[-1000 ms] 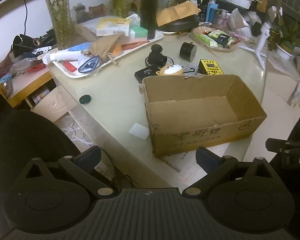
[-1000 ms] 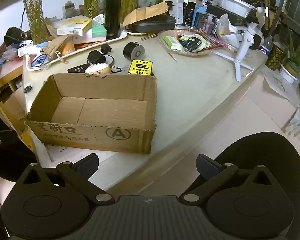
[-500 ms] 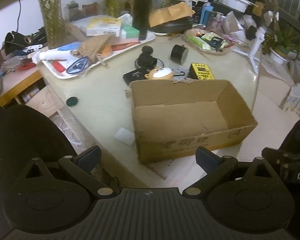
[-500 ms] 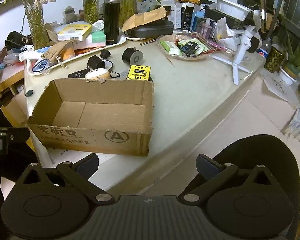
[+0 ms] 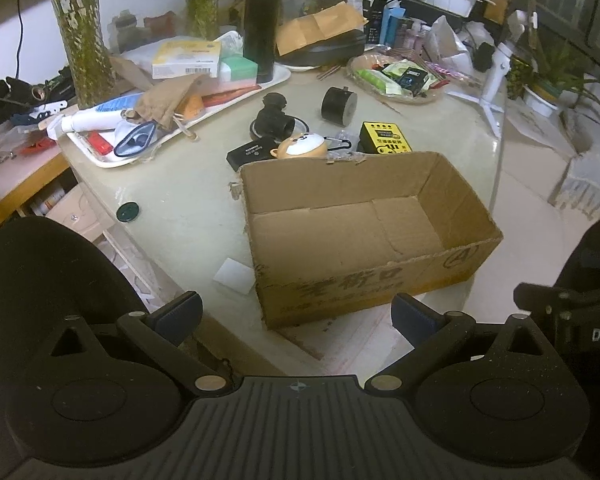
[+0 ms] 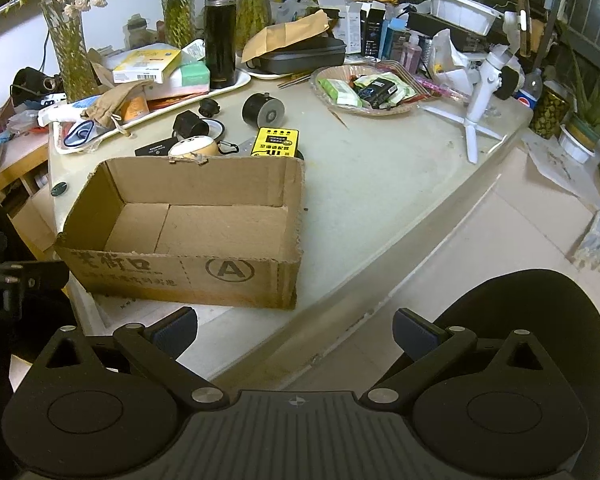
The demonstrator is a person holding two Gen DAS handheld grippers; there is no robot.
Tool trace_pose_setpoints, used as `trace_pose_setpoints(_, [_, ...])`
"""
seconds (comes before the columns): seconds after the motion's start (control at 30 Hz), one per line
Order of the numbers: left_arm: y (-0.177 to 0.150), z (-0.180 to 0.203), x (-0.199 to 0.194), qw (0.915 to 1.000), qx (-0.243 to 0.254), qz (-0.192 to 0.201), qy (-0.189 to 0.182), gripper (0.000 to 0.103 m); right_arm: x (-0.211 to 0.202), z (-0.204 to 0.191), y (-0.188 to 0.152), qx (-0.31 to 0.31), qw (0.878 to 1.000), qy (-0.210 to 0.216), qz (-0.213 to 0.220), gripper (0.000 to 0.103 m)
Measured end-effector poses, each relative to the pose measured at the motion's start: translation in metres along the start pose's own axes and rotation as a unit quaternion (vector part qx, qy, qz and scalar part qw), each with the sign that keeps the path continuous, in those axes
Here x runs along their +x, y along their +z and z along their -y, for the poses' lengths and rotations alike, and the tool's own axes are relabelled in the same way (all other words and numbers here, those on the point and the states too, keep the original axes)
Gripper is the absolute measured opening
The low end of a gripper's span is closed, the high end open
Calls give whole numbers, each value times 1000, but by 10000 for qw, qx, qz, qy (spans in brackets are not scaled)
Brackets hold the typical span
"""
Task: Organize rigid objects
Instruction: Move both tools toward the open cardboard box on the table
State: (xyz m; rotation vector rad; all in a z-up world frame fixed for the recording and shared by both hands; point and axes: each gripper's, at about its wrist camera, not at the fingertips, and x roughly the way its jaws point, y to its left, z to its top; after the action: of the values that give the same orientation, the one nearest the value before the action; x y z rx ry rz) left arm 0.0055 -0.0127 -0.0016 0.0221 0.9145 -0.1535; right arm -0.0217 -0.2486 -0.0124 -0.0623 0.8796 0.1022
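An open, empty cardboard box (image 5: 384, 280) stands at the table's near edge; it also shows in the right wrist view (image 6: 228, 270). Behind it lie a yellow device (image 5: 385, 141) (image 6: 277, 142), a round bear-face case (image 5: 302, 147) (image 6: 192, 146), a flat black box (image 5: 250, 153), a black lens-like part (image 5: 275, 121) (image 6: 188, 123) and a black cylinder (image 5: 339, 105) (image 6: 262, 109). My left gripper (image 5: 297, 317) is open and empty, in front of the box. My right gripper (image 6: 296, 327) is open and empty, off the table's edge to the box's right.
A white tray (image 5: 236, 100) of clutter, a black flask (image 6: 220, 40), glass vases (image 5: 82, 52), a basket of packets (image 6: 364, 90) and a white tripod (image 6: 480, 100) crowd the far side. A dark disc (image 5: 127, 212) and white square (image 5: 234, 275) lie left of the box. Black chair backs (image 5: 40, 280) (image 6: 540, 312) are close by.
Both grippers have shifted slightly, the left view moving to the right and nearer the box. Both stay open. Nothing on the table has moved.
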Motion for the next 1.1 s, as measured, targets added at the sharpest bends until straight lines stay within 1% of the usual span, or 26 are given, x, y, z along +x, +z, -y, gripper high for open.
trace_pose_setpoints(0.13, [-3,-4,-1,9999,3,6,115,103,0,-7,5,-120,9998,126,73,103])
trace_pose_setpoints(0.17, [-3,-7,-2,9999,-36,22,125,103,0,-7,5,-120,9998,126,73,103])
trace_pose_setpoints(0.27, [-6,-15,-6,9997,-151,113,139,103,-2,-14,12,-317,9990,172,260,103])
trace_pose_setpoints(0.4, [-9,-23,-8,9995,-199,201,136,103,-2,-17,19,-370,9981,373,331,103])
trace_pose_setpoints(0.57, [-13,-29,-18,9990,-347,272,45,103,1,-21,29,-324,9969,667,281,103])
trace_pose_setpoints(0.7, [-14,-29,-20,9987,-386,287,156,103,5,-26,35,-440,9952,836,236,103])
trace_pose_setpoints(0.77, [-14,-27,-20,9987,-325,300,252,103,9,-29,39,-462,9949,874,181,103])
trace_pose_setpoints(0.87, [-14,-24,-23,9983,-217,475,256,103,13,-30,45,-409,9947,938,107,103])
trace_pose_setpoints(0.93, [-15,-23,-22,9981,-203,520,248,103,12,-31,48,-367,9945,977,78,103])
trace_pose_setpoints(1.03, [-13,-29,-15,9982,-378,388,251,103,9,-31,48,-363,9941,1014,105,103])
trace_pose_setpoints(1.1, [-11,-36,-13,9978,-570,310,120,103,9,-29,47,-343,9937,1063,86,103])
